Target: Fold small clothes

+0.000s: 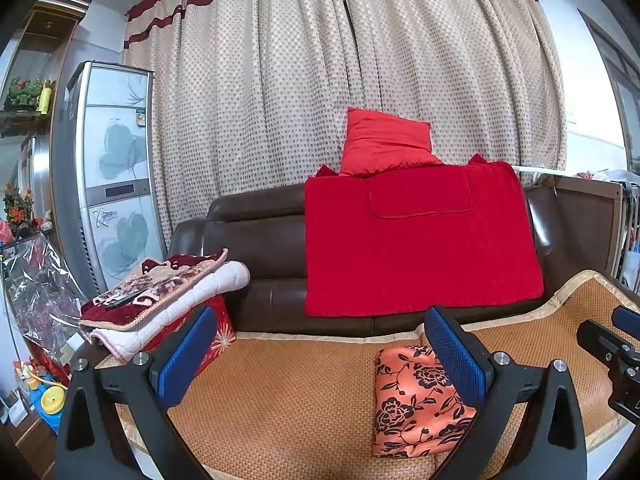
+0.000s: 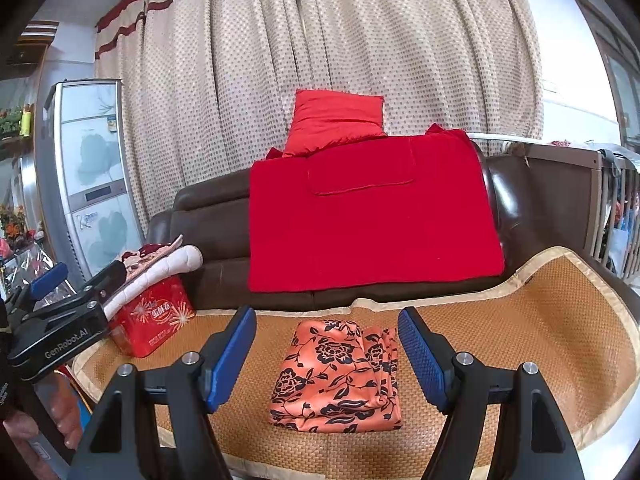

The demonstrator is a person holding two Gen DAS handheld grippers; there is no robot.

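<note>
An orange cloth with black flowers (image 2: 338, 376) lies folded into a compact rectangle on the woven mat (image 2: 520, 340). My right gripper (image 2: 326, 350) hovers just in front of it, open, with the folded cloth seen between its blue pads and nothing gripped. In the left wrist view the same cloth (image 1: 416, 404) lies to the right, partly behind the right pad. My left gripper (image 1: 320, 350) is open and empty over bare mat (image 1: 280, 392). The right gripper's tip (image 1: 616, 344) shows at the right edge there, and the left gripper (image 2: 60, 312) at the left of the right wrist view.
A brown leather sofa (image 2: 208, 240) carries a red blanket (image 2: 368, 216) and red cushion (image 2: 332, 120). Folded blankets (image 1: 160, 300) rest on a red box (image 2: 156, 320) at the mat's left end. A tall white cabinet (image 1: 112, 168) and a wooden crib (image 2: 600, 208) flank the sofa.
</note>
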